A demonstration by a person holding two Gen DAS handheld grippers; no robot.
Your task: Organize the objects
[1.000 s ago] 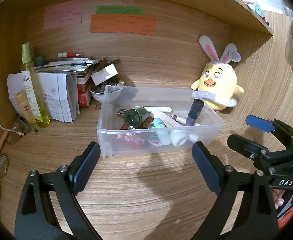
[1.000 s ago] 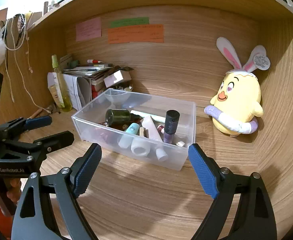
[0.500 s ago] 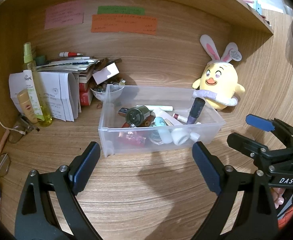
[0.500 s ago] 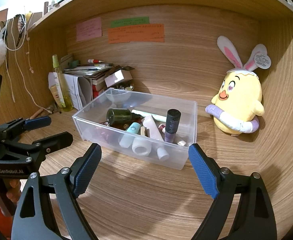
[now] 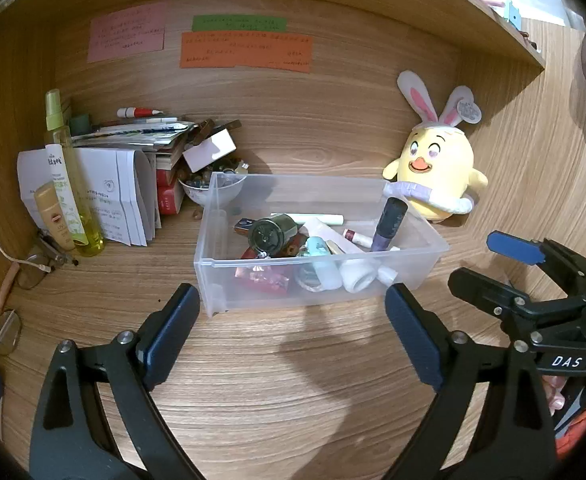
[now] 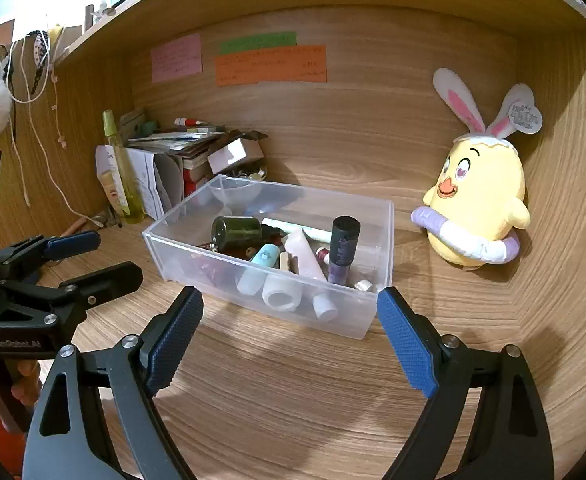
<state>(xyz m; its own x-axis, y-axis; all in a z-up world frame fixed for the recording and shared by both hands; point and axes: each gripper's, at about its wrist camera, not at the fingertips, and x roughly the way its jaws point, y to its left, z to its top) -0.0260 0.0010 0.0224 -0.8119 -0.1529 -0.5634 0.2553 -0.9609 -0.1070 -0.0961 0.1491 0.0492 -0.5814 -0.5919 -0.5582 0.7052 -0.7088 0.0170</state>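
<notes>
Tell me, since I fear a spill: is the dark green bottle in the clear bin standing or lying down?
Lying down. The dark green bottle rests on its side atop other items in the clear bin.
</notes>
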